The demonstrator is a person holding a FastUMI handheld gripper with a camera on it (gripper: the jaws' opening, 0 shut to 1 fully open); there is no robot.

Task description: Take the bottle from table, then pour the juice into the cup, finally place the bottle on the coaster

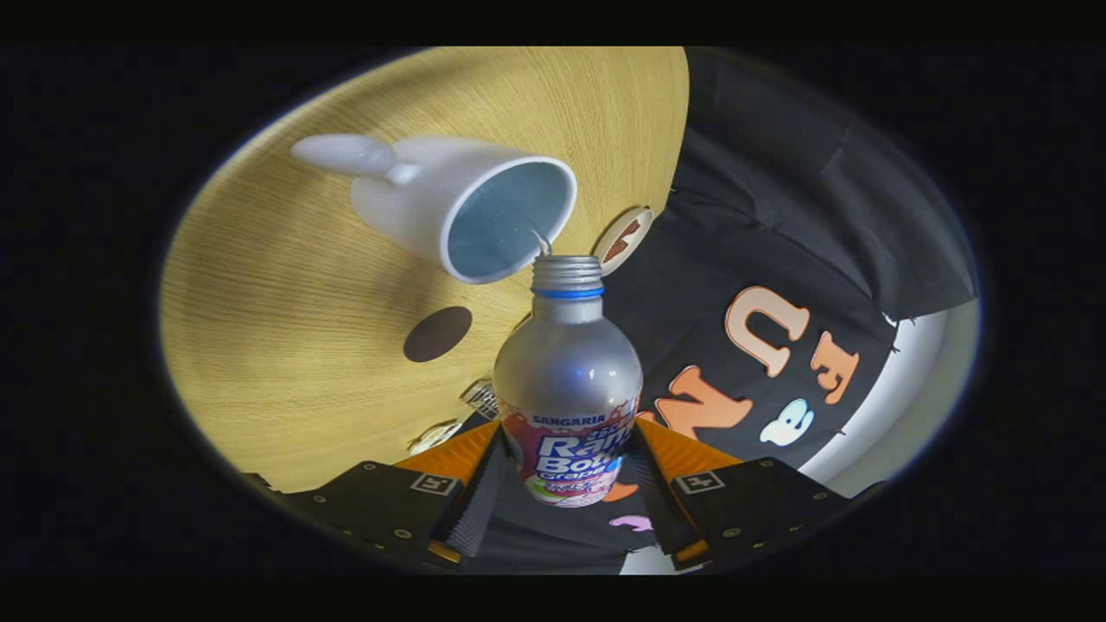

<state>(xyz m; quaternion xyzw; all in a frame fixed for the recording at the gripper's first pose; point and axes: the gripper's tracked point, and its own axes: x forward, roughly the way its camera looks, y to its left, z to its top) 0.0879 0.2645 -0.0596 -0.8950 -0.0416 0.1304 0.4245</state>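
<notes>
My gripper [566, 471] is shut on a silver bottle [568, 371] with a colourful label and a blue neck ring, both fingers pressing its lower body. The view is rolled over, so the bottle is tipped with its open threaded mouth at the rim of a white cup [471, 212] with a handle. A thin stream runs from the mouth into the cup's pale blue inside. A dark round coaster [437, 333] lies flat on the wooden table [285, 345], beside the bottle's shoulder and nearer to me than the cup.
A round wooden disc with a red-brown mark [624, 239] lies near the table's edge just past the bottle's mouth. The table ends there against the black cloth wall [778, 216]. Small clear and metallic items [479, 397] lie by the left finger.
</notes>
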